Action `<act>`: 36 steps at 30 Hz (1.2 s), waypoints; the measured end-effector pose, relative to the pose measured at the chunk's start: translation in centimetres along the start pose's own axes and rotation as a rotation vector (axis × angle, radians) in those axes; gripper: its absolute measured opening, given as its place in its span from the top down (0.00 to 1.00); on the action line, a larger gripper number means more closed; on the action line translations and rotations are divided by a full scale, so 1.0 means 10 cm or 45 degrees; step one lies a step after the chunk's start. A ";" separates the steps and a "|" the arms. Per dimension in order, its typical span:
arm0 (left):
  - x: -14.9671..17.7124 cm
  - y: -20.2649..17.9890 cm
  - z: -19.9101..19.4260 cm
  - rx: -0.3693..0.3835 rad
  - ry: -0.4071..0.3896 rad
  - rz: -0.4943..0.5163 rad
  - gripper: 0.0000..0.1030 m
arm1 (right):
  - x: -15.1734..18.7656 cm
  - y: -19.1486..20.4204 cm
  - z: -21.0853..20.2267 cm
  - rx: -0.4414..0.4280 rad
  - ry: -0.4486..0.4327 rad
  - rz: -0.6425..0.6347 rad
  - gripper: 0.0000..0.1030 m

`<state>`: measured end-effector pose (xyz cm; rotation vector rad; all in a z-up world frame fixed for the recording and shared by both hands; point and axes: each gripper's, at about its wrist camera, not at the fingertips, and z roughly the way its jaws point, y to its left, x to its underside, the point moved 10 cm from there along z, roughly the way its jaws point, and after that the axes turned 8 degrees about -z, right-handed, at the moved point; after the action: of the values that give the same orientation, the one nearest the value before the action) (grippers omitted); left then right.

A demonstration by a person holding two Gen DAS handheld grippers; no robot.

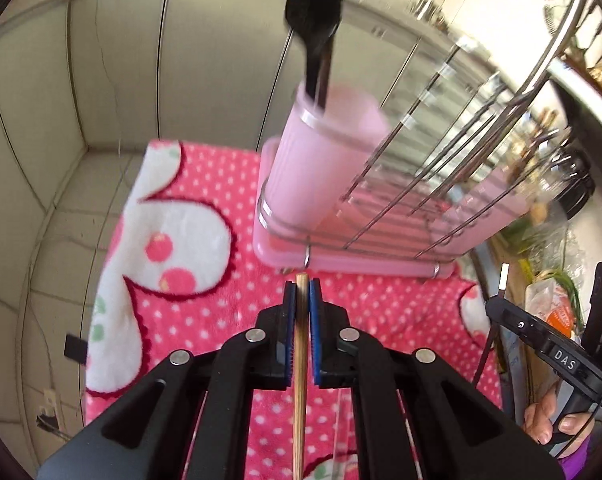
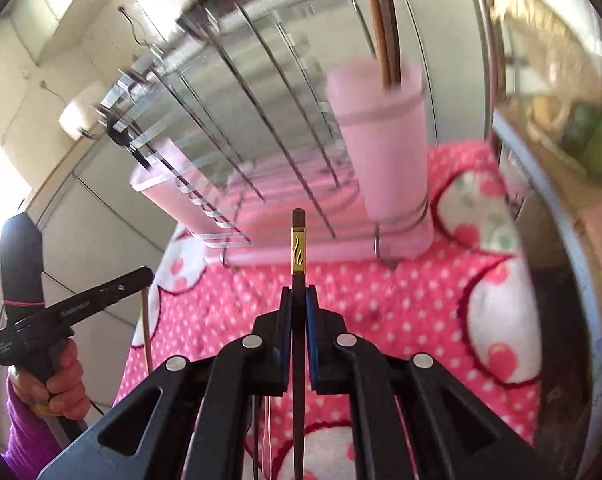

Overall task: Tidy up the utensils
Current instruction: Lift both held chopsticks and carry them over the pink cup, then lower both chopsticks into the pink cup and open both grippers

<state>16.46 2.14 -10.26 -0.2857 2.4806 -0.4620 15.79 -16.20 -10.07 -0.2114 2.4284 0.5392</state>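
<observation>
done: black ladle in pink cup of rack | left gripper jaws clenched on light chopstick | right gripper jaws clenched on dark chopstick | left: both unstowed

My left gripper has its blue-padded jaws pinched on a light wooden chopstick. My right gripper is clamped on a dark chopstick, both pointing forward and level.

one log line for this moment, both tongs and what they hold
left tongs: shut on light chopstick | right tongs: shut on dark chopstick | pink cup: holds black utensils | rack: ahead
</observation>
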 end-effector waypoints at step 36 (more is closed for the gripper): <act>-1.55 -0.67 -2.20 0.157 -0.894 0.008 0.94 | -1.72 0.20 -1.98 0.254 -0.903 -0.180 0.94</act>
<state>16.52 6.44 17.16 -0.3232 1.7628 -0.4192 17.81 -22.62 15.40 -0.0832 1.7430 0.2436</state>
